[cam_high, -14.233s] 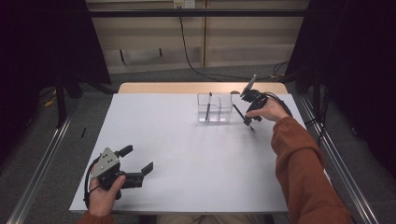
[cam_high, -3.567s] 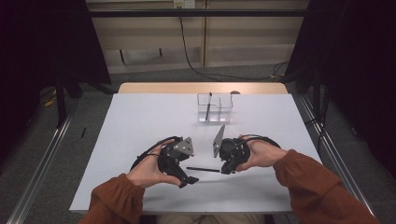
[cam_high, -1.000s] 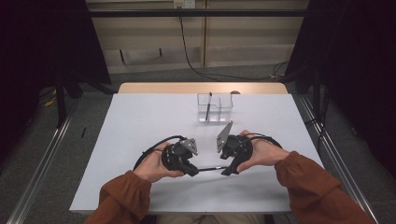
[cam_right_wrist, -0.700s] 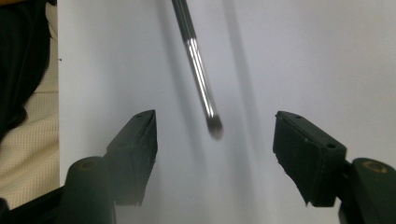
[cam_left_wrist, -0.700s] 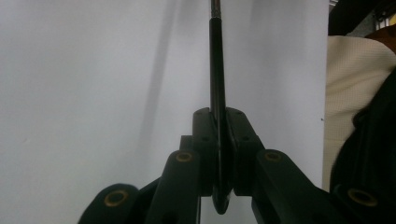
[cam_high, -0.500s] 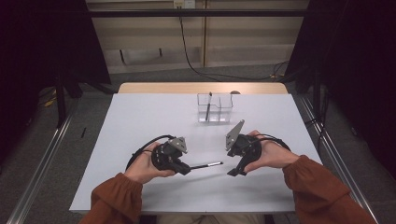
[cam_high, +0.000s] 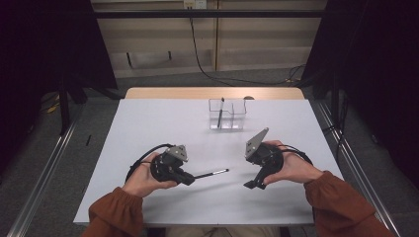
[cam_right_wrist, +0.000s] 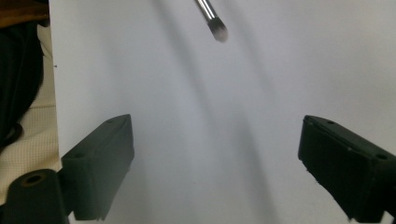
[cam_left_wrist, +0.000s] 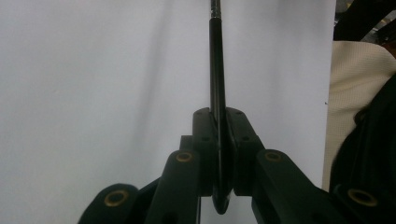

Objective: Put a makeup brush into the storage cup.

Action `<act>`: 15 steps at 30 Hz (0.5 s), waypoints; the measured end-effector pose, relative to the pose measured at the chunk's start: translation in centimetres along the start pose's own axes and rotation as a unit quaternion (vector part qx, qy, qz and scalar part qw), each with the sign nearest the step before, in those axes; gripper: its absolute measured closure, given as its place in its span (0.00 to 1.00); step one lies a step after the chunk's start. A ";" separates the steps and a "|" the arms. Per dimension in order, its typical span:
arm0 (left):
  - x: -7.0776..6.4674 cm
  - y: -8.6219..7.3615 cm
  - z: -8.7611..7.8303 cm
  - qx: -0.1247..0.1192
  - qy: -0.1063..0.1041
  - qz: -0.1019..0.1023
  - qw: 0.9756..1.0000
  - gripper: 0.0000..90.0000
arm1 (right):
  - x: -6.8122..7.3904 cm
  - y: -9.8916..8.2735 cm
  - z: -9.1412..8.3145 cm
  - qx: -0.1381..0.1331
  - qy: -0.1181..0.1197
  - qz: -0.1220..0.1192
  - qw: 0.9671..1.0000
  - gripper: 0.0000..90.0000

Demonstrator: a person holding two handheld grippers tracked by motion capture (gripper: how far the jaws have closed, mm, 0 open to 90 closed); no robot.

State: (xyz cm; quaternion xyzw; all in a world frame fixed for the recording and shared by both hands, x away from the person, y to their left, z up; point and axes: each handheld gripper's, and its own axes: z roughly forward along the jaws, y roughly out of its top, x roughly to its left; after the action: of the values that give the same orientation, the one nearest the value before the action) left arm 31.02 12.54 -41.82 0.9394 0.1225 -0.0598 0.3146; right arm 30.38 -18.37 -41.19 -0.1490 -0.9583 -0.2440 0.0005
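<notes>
A slim black brush (cam_high: 212, 173) with a silver ferrule sticks out level to the right from my left gripper (cam_high: 190, 178), which is shut on its handle. In the left gripper view the jaws (cam_left_wrist: 219, 121) clamp the black handle (cam_left_wrist: 215, 70), which runs straight ahead over the white table. My right gripper (cam_high: 254, 182) sits a little to the right of the brush tip. Its jaws have just been opening and stand wide with nothing between them (cam_right_wrist: 215, 144). The brush's soft tip (cam_right_wrist: 217, 29) shows ahead of them, apart from both pads.
A clear two-part box (cam_high: 227, 114) stands at the back middle of the white table (cam_high: 148, 128), with another dark brush (cam_high: 220, 111) upright in its left part. Cables trail from both grippers. The table's front edge is close below the hands.
The right gripper has let go of the brush's tip end, opened wide and drawn away to the right. The left gripper has shifted left, carrying the brush.
</notes>
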 end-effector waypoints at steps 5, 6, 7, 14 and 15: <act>0.0 -0.6 -0.3 -0.008 0.001 -0.006 1.000 0.93 | 0.1 -0.9 -0.3 -0.018 -0.007 0.011 1.000 0.08; 0.0 -0.7 -0.4 -0.011 0.003 -0.010 1.000 0.93 | 0.1 -1.0 -0.3 -0.020 -0.003 0.012 1.000 0.08; -0.1 -0.8 -0.5 -0.015 0.001 -0.009 1.000 0.93 | 0.1 -1.2 -0.4 -0.024 -0.003 0.013 1.000 0.08; -0.4 -1.1 -1.2 -0.033 0.010 -0.008 0.999 0.93 | 0.2 -2.1 -0.8 -0.049 0.004 0.021 0.999 0.08; -0.4 -1.3 -1.1 -0.037 0.011 -0.011 0.999 0.93 | 0.2 -2.3 -0.9 -0.054 0.008 0.022 0.998 0.08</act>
State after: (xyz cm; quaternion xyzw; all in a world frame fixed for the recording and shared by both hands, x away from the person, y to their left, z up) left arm 30.35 14.19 -41.64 0.9263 0.1379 -0.0485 0.3472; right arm 29.44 -20.60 -41.48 -0.1681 -0.9402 -0.2961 0.0054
